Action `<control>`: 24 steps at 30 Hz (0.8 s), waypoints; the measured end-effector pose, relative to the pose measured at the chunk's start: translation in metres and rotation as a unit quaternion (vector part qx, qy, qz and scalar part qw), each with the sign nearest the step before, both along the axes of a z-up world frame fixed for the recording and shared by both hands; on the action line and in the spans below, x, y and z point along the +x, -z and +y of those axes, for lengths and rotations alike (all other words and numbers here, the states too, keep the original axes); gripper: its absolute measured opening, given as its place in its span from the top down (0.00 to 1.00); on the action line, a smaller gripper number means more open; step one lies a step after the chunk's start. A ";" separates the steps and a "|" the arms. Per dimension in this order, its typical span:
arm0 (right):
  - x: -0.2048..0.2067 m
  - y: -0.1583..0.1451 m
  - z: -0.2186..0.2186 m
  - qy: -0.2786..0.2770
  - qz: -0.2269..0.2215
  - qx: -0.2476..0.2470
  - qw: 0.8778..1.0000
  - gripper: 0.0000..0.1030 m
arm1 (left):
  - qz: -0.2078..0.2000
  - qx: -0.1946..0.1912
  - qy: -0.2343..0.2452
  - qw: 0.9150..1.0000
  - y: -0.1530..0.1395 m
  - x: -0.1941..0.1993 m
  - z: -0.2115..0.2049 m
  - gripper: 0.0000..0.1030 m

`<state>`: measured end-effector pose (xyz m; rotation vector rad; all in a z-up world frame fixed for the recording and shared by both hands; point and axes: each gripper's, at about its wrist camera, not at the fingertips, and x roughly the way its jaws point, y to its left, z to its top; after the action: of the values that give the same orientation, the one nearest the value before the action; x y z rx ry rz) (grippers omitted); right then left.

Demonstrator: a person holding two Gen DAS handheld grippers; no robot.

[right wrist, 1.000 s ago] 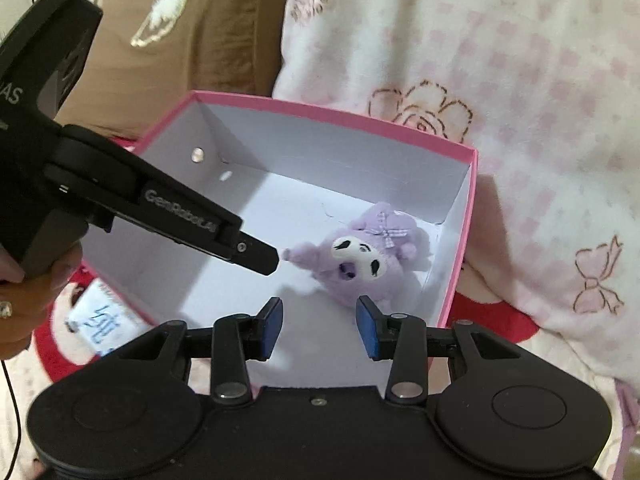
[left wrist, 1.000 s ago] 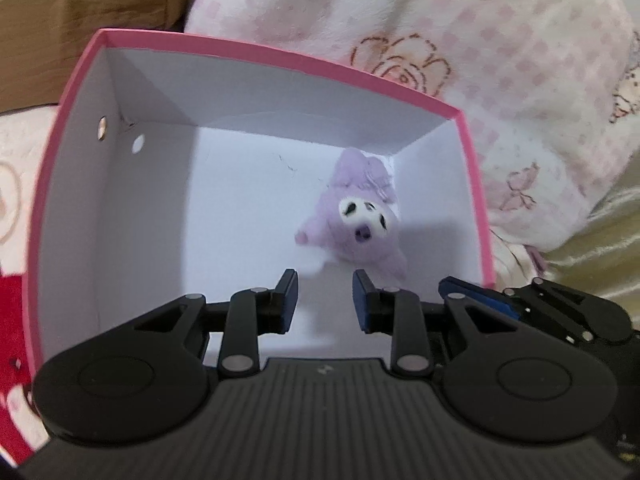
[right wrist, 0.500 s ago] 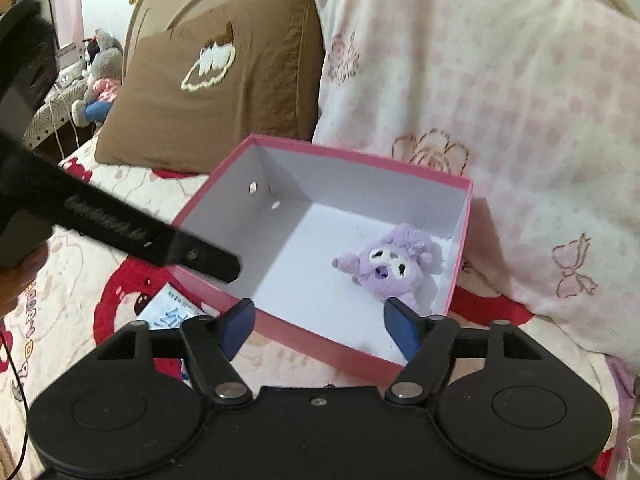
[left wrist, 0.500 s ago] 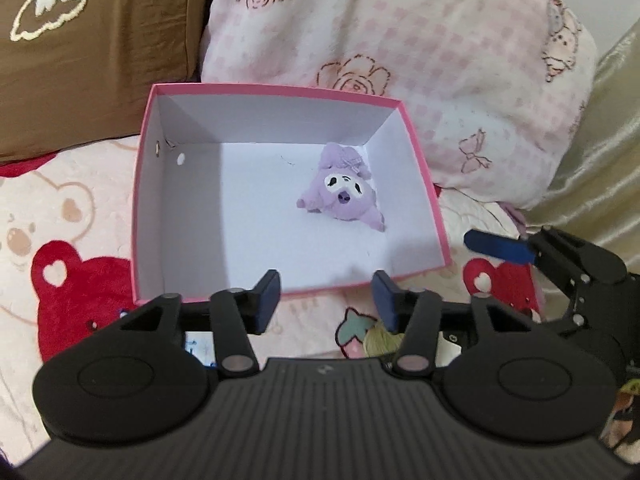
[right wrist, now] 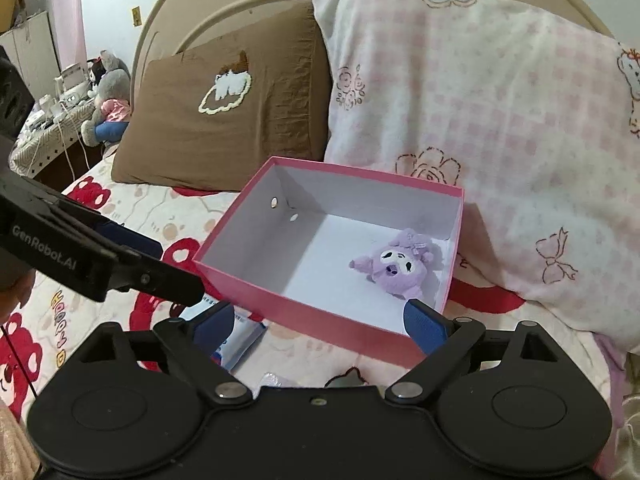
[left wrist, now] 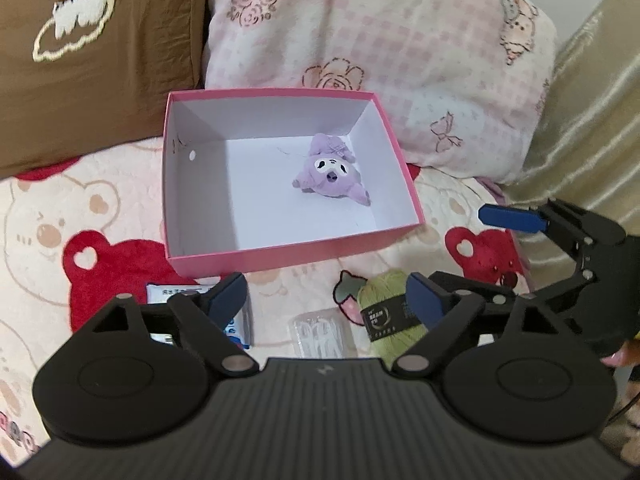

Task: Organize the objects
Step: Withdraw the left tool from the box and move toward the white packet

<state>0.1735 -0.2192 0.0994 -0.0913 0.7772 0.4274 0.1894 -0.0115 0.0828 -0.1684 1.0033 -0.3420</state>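
Observation:
A pink box (left wrist: 280,258) with a white inside sits on the bed; it also shows in the right wrist view (right wrist: 320,312). A small purple plush (left wrist: 330,176) lies in its far right corner, seen too in the right wrist view (right wrist: 394,268). In front of the box lie a white and blue packet (left wrist: 240,320), a clear plastic packet (left wrist: 320,332) and a green yarn ball (left wrist: 384,312). My left gripper (left wrist: 326,300) is open and empty above these. My right gripper (right wrist: 318,322) is open and empty, near the box's front edge.
A brown pillow (left wrist: 96,52) and a pink checked pillow (left wrist: 380,48) lean behind the box. The bedspread (left wrist: 48,232) has red bears. A beige curtain (left wrist: 592,100) hangs at the right. A stuffed toy (right wrist: 106,100) sits on a side table at far left.
Both grippers have pulled back and up away from the box and opened wider. The plush stays in the box. The items in front of the box have come into view.

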 end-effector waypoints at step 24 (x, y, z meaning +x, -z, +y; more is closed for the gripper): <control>-0.091 -0.027 0.001 -0.046 0.004 -0.024 0.999 0.09 | 0.004 -0.004 0.024 1.000 0.009 -0.075 0.003 0.04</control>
<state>0.0825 -0.2179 0.1266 -0.1701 0.7928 0.4970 0.1144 -0.0089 0.0740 -0.1524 1.0158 -0.3897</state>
